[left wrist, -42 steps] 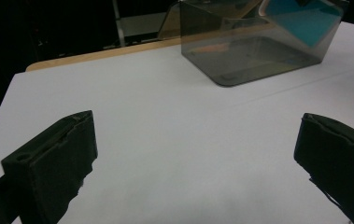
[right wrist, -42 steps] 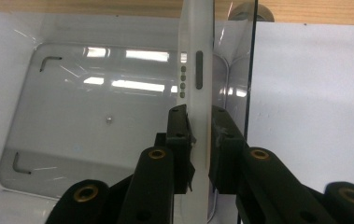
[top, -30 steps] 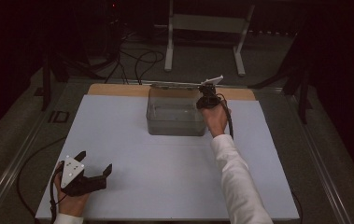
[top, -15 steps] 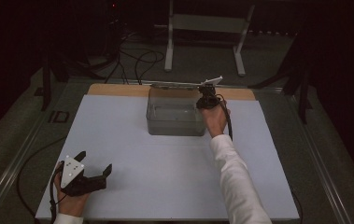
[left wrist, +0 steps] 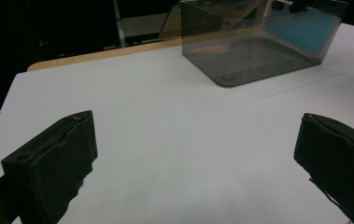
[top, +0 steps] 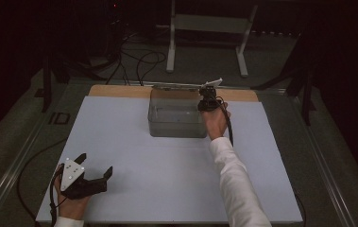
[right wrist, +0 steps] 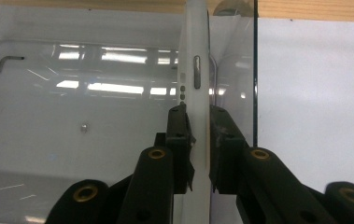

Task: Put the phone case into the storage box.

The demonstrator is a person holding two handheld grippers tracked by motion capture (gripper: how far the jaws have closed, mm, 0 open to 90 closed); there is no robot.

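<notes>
A clear plastic box stands at the back middle of the white table sheet. My right gripper hangs over the box's right end, pointing down. In the right gripper view the right gripper is shut on a slim white slab seen edge-on, with a grey side button, like a phone; it stands just inside the box's right wall. My left gripper rests at the front left of the sheet, open, with nothing between its jaws. The box lies far ahead of it.
A small bent hex key and a tiny screw lie on the box floor. A wooden board edge runs along the back of the sheet. Cables and a white stand are on the dark floor beyond.
</notes>
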